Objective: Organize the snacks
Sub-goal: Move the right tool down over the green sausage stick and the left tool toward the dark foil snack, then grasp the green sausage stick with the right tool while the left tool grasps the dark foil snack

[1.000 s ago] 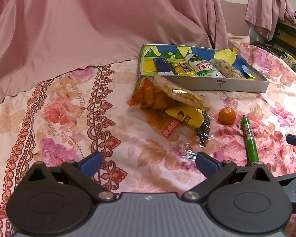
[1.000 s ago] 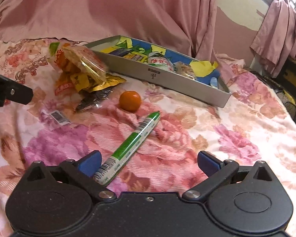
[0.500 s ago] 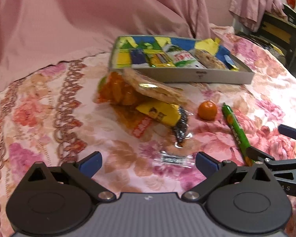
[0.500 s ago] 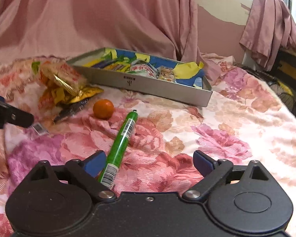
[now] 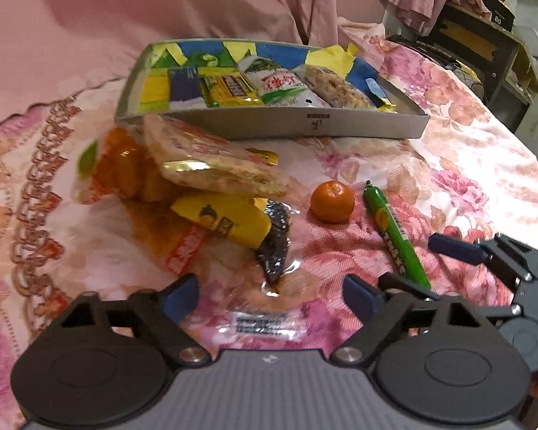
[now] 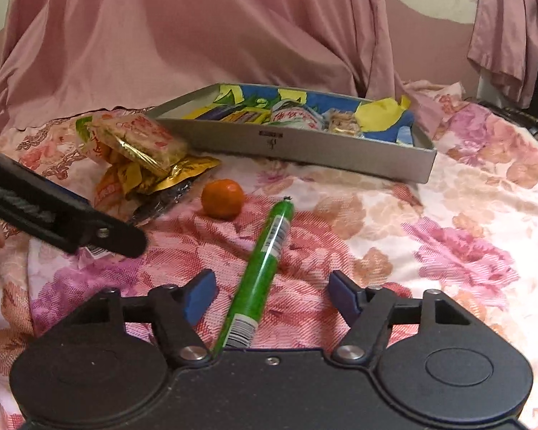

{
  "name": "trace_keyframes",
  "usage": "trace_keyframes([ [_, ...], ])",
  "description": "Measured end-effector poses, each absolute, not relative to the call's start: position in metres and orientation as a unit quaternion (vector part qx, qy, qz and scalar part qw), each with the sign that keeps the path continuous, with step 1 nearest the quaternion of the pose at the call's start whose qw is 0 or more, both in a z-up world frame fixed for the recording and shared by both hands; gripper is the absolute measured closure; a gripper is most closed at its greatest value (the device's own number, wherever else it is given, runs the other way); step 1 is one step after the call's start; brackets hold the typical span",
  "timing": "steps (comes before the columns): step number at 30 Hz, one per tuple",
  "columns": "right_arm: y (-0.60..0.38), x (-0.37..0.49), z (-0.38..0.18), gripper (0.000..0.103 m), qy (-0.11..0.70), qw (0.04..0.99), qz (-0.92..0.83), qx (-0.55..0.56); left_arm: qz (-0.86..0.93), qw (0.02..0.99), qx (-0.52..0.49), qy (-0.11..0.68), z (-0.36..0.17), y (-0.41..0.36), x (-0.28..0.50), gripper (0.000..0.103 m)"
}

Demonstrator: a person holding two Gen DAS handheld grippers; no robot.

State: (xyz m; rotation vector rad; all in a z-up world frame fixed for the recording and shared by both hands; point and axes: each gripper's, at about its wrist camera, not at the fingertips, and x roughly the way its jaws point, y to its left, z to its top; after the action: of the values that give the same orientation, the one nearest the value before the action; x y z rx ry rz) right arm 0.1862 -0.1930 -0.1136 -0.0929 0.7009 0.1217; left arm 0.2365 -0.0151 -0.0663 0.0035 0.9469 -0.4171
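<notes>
On the floral bedspread [image 6: 448,215], the right gripper [image 6: 270,295], jaws just narrowing but untouching, straddles the green stick [image 6: 262,272]; the left gripper [image 5: 270,295], narrowing too, holds nothing, tangerine [image 5: 332,201] at one o'clock.

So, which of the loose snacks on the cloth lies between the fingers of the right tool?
The green stick; its near end lies between the open fingers, untouched. The orange and the packet pile lie farther off.

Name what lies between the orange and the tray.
Nothing: only bare floral cloth separates the orange from the tray, clearest in the right wrist view.
</notes>
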Motion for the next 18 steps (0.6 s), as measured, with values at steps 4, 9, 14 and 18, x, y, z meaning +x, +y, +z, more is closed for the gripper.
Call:
trace_keyframes([
  [4,-0.194,0.189,-0.114,0.033,0.344,0.936,0.06,-0.036,-0.203,0.871,-0.013,0.447,-0.067,-0.016,0.241,0.022],
  [9,-0.194,0.192,-0.114,0.034,0.343,0.937,0.057,-0.032,-0.191,0.875,-0.008,0.445,-0.07,-0.023,0.249,0.027],
  [14,-0.194,0.193,-0.114,0.034,0.345,0.937,0.057,-0.03,-0.187,0.876,0.012,0.445,-0.073,-0.032,0.255,0.027],
  [18,-0.194,0.193,-0.115,0.034,0.344,0.937,0.056,-0.029,-0.185,0.879,0.03,0.438,-0.075,-0.036,0.251,0.028],
])
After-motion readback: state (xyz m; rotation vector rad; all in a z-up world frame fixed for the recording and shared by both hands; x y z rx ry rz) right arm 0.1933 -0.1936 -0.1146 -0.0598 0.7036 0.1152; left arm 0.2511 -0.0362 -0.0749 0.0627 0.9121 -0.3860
